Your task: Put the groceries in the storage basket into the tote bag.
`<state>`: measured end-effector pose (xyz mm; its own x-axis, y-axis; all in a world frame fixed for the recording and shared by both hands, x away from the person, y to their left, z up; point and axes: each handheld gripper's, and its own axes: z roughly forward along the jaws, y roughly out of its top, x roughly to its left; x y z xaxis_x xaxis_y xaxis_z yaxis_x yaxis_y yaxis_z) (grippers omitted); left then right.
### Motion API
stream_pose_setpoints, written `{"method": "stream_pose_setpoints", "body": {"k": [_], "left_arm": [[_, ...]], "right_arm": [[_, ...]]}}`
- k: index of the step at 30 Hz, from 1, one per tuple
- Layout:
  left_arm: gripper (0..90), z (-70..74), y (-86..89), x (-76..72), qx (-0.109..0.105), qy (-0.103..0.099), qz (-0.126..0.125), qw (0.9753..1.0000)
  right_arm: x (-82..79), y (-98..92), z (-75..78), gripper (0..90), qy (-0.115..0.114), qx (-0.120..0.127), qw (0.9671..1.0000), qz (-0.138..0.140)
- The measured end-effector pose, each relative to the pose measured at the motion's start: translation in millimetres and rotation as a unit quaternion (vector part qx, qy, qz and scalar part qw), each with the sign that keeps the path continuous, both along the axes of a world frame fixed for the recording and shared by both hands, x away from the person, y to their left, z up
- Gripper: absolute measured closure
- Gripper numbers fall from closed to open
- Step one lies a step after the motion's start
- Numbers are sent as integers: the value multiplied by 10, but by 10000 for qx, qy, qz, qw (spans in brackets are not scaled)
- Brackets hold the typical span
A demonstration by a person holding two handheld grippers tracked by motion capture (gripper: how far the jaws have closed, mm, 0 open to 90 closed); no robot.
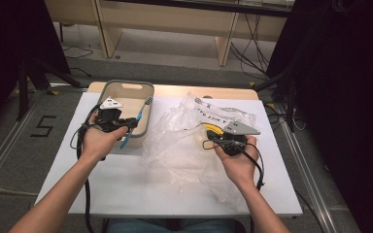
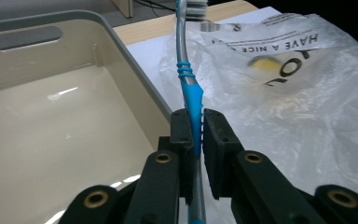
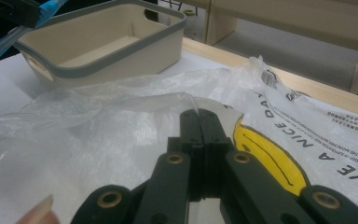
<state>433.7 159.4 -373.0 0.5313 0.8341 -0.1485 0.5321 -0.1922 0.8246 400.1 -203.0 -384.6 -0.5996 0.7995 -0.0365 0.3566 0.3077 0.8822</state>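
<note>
Left tool (image 2: 195, 135) clamps toothbrush (image 2: 189, 81) beside bin (image 2: 135, 60).

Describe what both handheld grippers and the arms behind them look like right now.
The left gripper and right gripper are black, with two flat jaws on linkage arms fixed by brass-coloured rivets. Each carries a grey three-cornered plate on top and trails a black cable. The person's forearms are bare, with no sleeves or gloves.
</note>
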Motion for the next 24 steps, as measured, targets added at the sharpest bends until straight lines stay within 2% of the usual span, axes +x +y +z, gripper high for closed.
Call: {"method": "stream_pose_setpoints", "body": {"k": [4, 12, 24], "left_arm": [[823, 7, -45, -142, -18, -68, -192, 9998], [823, 27, -147, -312, -2, -193, -460, 9988], [823, 9, -357, -585, 72, -256, -950, 9951]], "right_arm": [[3, 5, -6, 900, -12, -16, 10000, 22], [1, 10, -7, 900, -3, -31, 10000, 14], [-1, 11, -9, 900, 26, -40, 10000, 24]]}}
